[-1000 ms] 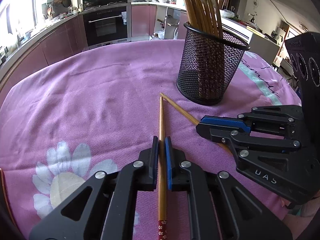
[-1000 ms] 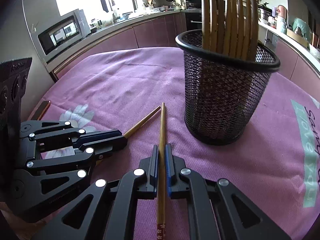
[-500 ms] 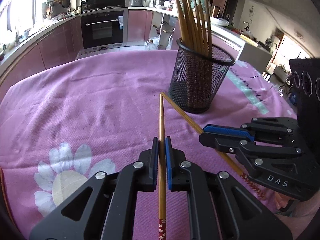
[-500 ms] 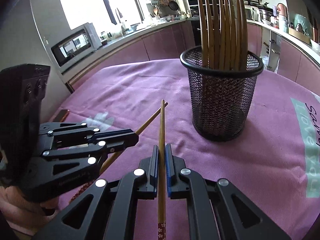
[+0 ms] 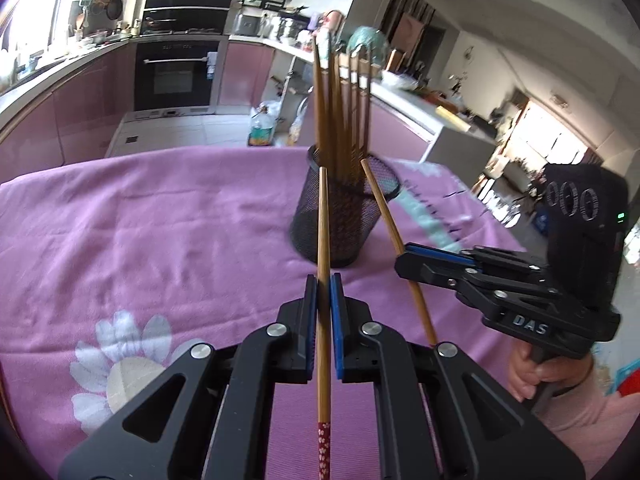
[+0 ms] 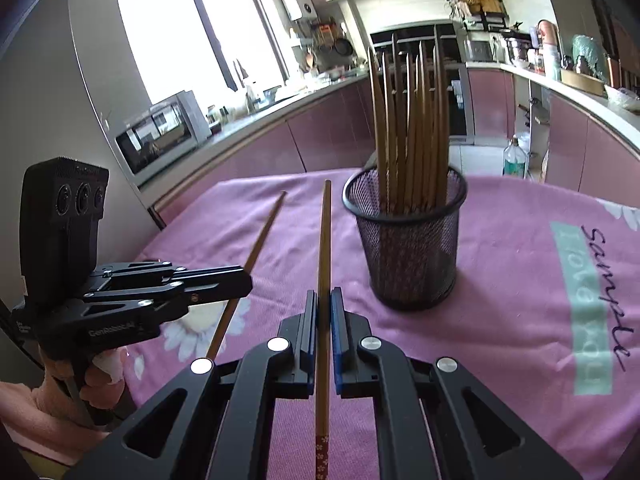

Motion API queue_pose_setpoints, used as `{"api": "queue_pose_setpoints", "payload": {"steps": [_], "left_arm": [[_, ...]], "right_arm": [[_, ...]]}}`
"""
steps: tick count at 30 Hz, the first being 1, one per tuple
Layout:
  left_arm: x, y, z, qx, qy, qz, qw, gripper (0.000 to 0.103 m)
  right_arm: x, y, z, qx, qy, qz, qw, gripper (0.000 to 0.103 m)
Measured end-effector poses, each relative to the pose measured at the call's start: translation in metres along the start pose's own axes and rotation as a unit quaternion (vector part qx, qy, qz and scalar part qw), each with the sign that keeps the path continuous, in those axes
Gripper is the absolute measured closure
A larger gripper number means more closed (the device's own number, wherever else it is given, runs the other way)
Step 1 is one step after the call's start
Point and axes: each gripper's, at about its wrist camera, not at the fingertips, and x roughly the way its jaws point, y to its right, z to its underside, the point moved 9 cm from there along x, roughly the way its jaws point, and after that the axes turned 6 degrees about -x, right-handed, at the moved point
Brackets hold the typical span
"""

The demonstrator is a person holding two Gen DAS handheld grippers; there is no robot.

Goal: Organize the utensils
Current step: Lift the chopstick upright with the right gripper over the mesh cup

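Left wrist view, nearest: the left gripper (image 5: 323,280) has its blue-padded jaws pressed together on a bamboo chopstick (image 5: 323,240). The chopstick runs lengthwise between the pads. Its red flower-patterned end lies toward the camera and its plain tip points away, in line with the mesh holder. The tip is raised off the cloth.

To the right in the same view, the right gripper (image 5: 404,258) is seen side-on. Its jaws are clamped on a second chopstick (image 5: 394,236), which slants up to the left, its tip near the holder rim. A hand (image 5: 536,372) in a pink sleeve grasps the gripper handle.

Right wrist view, nearest: the right gripper (image 6: 324,296) pinches its chopstick (image 6: 324,248) between closed pads, patterned end toward the camera. At left, the left gripper (image 6: 246,280) holds its chopstick (image 6: 260,240) at a slant, with a hand (image 6: 100,376) on the handle. The two chopstick tips are apart.

Middle distance: a black wire-mesh holder (image 6: 408,248) stands upright on a pink tablecloth (image 6: 520,280) printed with white flowers and a teal strip of script. A bundle of chopsticks (image 6: 408,128) stands in the holder, tips up.

Far: pink kitchen cabinets (image 6: 320,132), a built-in oven (image 5: 176,72), a microwave (image 6: 160,136) on the counter and a bright window (image 6: 188,36).
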Motion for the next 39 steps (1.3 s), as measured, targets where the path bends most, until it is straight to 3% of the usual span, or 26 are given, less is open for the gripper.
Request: {"api": "queue_pose_setpoints", "payload": {"steps": [16, 39], "left_arm": [[-0.036, 0.027, -0.030, 0.010, 0.044, 0.045, 0.9980, 0.096], [-0.042, 0.036, -0.047, 0.016, 0.067, 0.047, 0.9965, 0.096]], "right_arm": [[-0.031, 0.009, -0.029, -0.002, 0.059, 0.004, 0.998, 0.098], [-0.045, 0.011, -0.044, -0.008, 0.087, 0.009, 0.996, 0.098]]}}
